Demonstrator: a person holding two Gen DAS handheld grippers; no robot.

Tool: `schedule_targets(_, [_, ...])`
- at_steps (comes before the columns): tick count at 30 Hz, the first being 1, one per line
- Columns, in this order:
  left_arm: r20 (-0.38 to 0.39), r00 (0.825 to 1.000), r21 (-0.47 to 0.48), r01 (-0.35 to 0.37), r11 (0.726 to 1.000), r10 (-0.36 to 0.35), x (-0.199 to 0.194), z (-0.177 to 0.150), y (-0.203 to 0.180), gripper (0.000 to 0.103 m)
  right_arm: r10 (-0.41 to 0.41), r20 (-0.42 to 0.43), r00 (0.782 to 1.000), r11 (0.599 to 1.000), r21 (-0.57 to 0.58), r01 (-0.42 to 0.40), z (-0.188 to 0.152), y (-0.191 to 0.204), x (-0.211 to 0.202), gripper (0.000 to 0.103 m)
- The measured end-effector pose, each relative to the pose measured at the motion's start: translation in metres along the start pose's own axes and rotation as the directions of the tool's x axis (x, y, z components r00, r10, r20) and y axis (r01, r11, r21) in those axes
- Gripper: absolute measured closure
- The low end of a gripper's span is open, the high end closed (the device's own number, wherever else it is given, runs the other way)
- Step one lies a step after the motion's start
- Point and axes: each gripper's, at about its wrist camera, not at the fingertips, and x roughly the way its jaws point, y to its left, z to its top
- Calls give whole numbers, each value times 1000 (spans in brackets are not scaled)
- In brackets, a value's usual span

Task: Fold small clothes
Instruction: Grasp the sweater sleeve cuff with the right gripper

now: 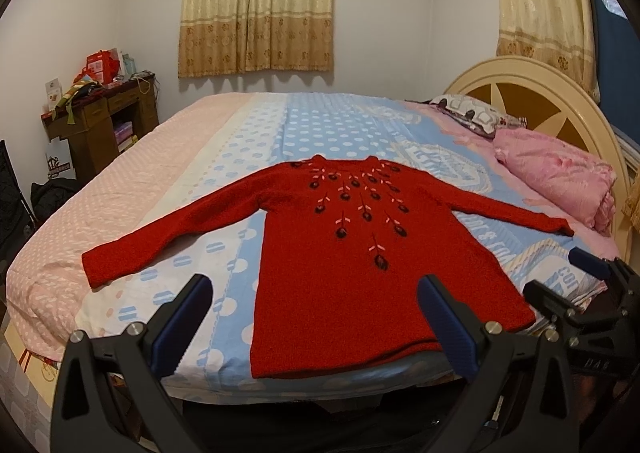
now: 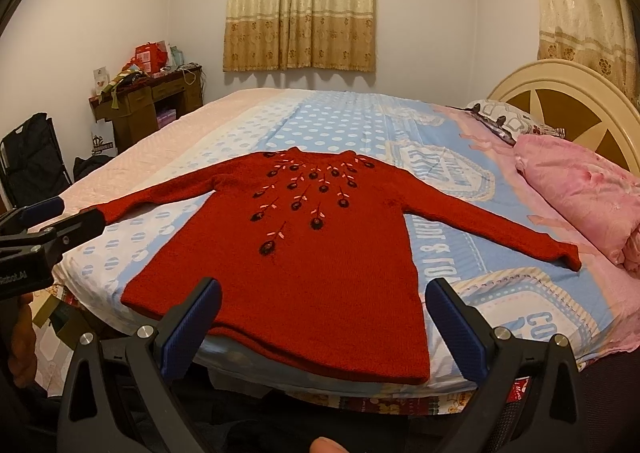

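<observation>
Red sweater (image 1: 352, 253) lies flat on the bed (image 1: 280, 125), face up, collar toward the far wall, hem at the near edge, sleeves spread sideways. Pink folded quilt (image 1: 560, 177) sits just beyond the cuff nearest the headboard (image 1: 520, 73). Left gripper (image 1: 316, 321) and right gripper (image 2: 324, 321) hover before the hem, fingers spread wide, gripping nothing. Only the right wrist view shows a fingertip (image 2: 324, 445).
</observation>
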Motion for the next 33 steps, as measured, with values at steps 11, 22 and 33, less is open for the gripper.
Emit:
schedule_targets(11, [-46, 999, 110, -19, 994, 25, 39, 8, 3, 0, -50, -54, 997, 998, 31, 52, -4, -31, 39, 1])
schedule_targets(22, [-43, 998, 179, -46, 983, 54, 103, 46, 14, 0, -120, -147, 982, 978, 150, 142, 3, -112, 108, 1])
schedule_targets(33, [-48, 998, 234, -36, 972, 49, 170, 73, 10, 0, -163, -212, 964, 855, 457, 245, 7, -253, 135, 1])
